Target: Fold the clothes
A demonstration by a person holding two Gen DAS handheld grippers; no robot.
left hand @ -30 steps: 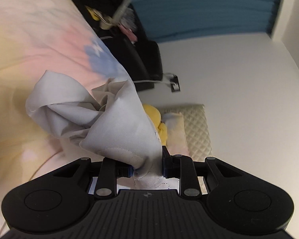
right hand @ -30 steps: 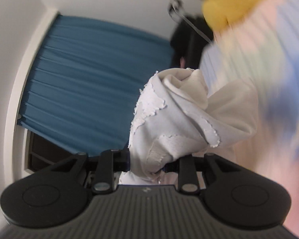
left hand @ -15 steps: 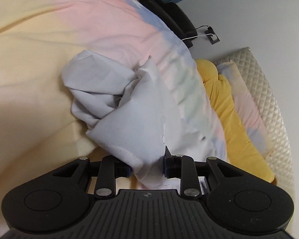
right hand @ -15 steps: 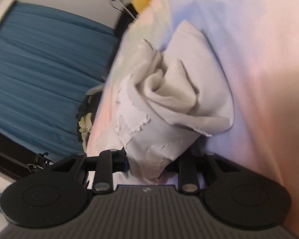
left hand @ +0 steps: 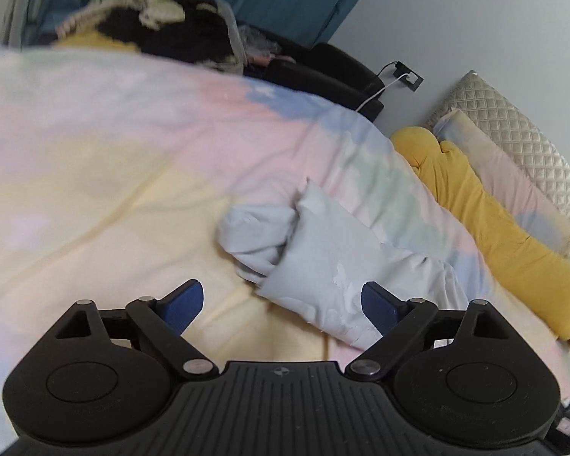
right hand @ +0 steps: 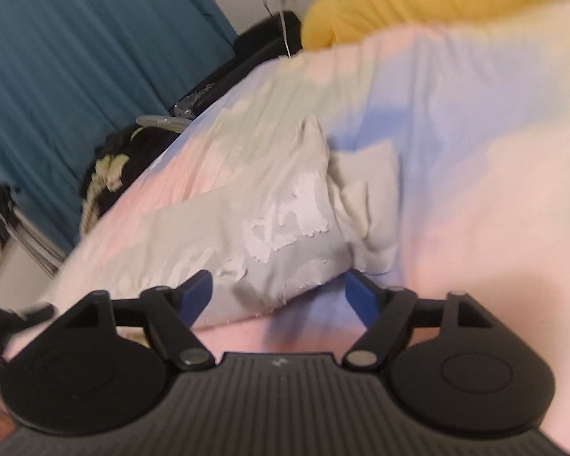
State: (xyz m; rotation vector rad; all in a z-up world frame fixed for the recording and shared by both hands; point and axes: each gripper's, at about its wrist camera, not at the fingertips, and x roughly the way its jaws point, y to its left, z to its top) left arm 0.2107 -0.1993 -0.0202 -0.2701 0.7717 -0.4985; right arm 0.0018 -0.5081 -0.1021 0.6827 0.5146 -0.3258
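Note:
A pale grey garment with a cracked white print [left hand: 323,250] lies bunched on the pastel bedspread [left hand: 114,159]. My left gripper [left hand: 281,300] is open just above its near edge, blue pads spread wide, nothing between them. In the right wrist view the same garment [right hand: 277,224] rests crumpled on the bedspread [right hand: 475,174]. My right gripper [right hand: 277,294] is open too, its pads on either side of the garment's near hem without pinching it.
A yellow plush pillow [left hand: 490,228] and a quilted headboard [left hand: 520,140] line the right side of the bed. A dark pile of clothes [left hand: 163,26] sits beyond the bed by the blue curtain [right hand: 76,57]. A charger cable [left hand: 383,87] hangs from a wall socket.
Both grippers were shut on the grey garment and lowered it onto the bed. Now both have opened and let it go; it lies on the bedspread.

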